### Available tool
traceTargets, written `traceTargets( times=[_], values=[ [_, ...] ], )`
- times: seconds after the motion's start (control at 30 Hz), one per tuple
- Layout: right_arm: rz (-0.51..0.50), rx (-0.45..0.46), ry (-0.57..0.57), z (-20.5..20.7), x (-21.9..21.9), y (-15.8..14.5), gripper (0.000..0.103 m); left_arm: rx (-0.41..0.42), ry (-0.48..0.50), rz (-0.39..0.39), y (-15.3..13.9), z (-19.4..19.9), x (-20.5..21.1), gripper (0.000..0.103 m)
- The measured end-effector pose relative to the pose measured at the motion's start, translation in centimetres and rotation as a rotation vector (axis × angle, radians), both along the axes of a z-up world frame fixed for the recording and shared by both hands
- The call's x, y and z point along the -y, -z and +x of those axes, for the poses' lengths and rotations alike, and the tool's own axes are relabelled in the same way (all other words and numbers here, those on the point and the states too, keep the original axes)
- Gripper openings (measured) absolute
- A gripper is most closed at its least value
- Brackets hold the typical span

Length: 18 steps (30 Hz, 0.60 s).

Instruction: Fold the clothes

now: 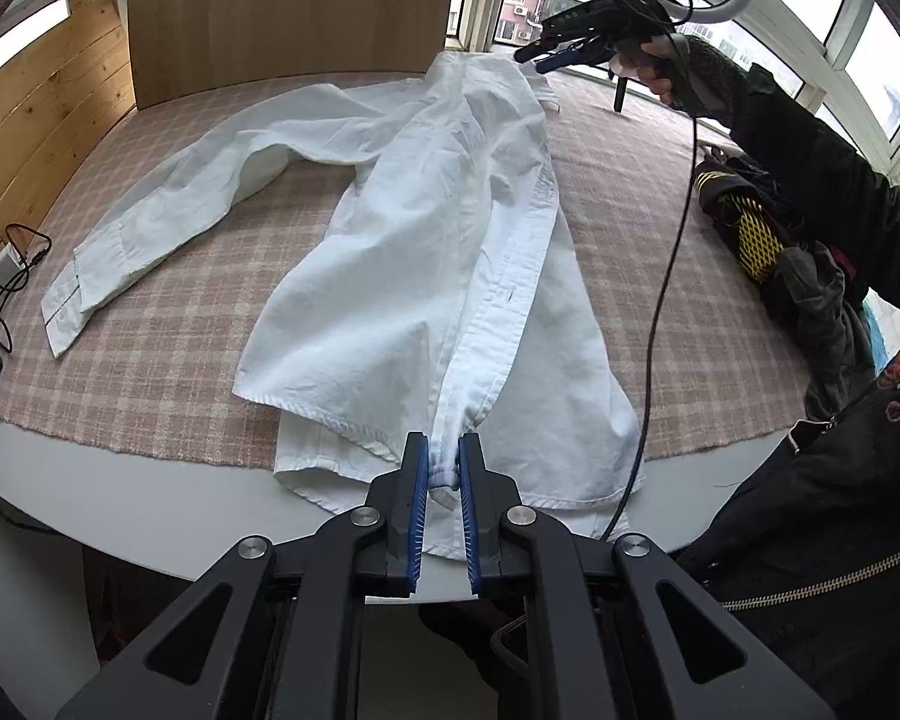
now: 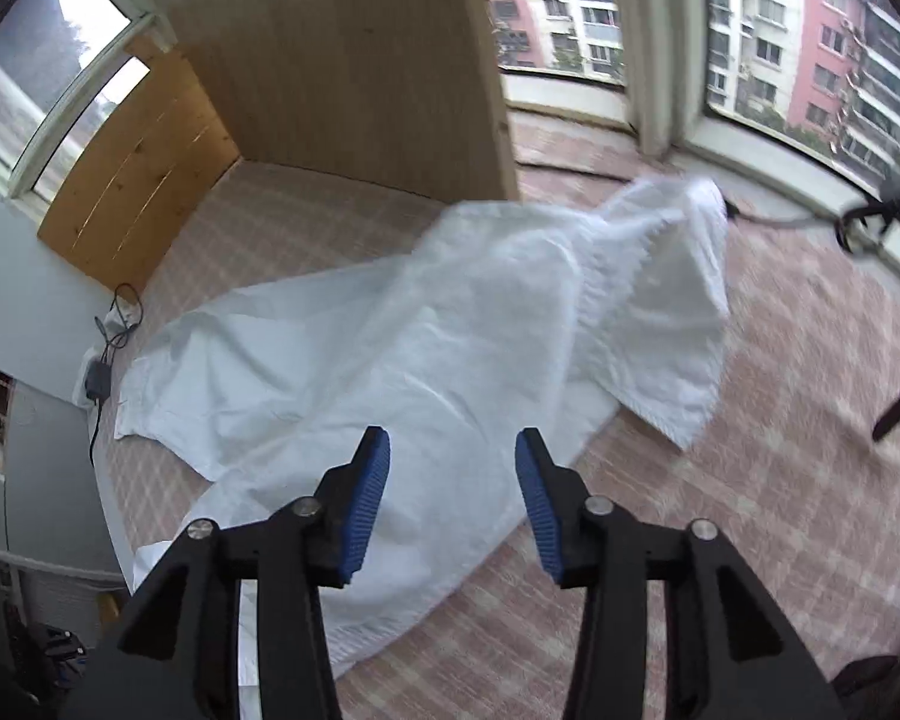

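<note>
Pinching hem of white shirt at near table edge: left gripper clenched on bunched cloth. Right gripper released, empty, above collar end. Shirt sprawled on checked cloth; light, limp, creases easily. Best hold: hem corners, shoulder seams.

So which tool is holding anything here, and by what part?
The left tool pinches the white cotton button-up shirt by a bunched bit of its bottom hem. The right tool is open and empty.
</note>
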State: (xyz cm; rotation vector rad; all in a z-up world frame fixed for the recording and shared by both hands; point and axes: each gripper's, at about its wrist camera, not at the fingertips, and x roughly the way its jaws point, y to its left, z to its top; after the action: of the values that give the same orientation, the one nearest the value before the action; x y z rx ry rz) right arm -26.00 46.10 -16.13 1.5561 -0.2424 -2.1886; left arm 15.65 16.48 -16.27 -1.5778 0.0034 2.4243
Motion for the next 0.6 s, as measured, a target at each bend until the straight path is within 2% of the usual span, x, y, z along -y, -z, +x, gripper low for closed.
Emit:
traceTargets(
  times=[0.1,0.23,0.33,0.37,0.43,0.47,0.6],
  values=[
    [-0.076,0.08,0.077,0.6,-2.7,2.9,0.044,0.024,0.012,-0.002,0.8,0.0,0.1,0.01],
    [-0.183,0.098,0.116,-0.2,-3.5,4.6,0.044,0.034,0.034,-0.006,1.0,-0.4,-0.3,0.01],
    [-0.177,0.076,0.054,-0.9,-1.9,4.8,0.044,0.034,0.046,-0.009,0.8,-0.6,-0.6,0.01],
    [-0.139,0.065,0.03,-1.0,-1.2,4.8,0.043,0.035,0.05,-0.013,0.8,-0.6,-0.6,0.01],
    [-0.118,0.041,-0.024,-1.1,0.0,4.2,0.008,0.037,0.056,-0.022,0.7,-0.6,-0.6,0.01],
    [-0.138,0.028,-0.04,-1.2,0.3,3.6,0.002,0.036,0.056,-0.024,0.6,-0.5,-0.6,0.01],
    [-0.155,-0.075,-0.073,-2.7,2.0,-0.9,0.002,0.019,0.054,-0.017,-0.7,-0.4,-0.6,0.01]
  ],
)
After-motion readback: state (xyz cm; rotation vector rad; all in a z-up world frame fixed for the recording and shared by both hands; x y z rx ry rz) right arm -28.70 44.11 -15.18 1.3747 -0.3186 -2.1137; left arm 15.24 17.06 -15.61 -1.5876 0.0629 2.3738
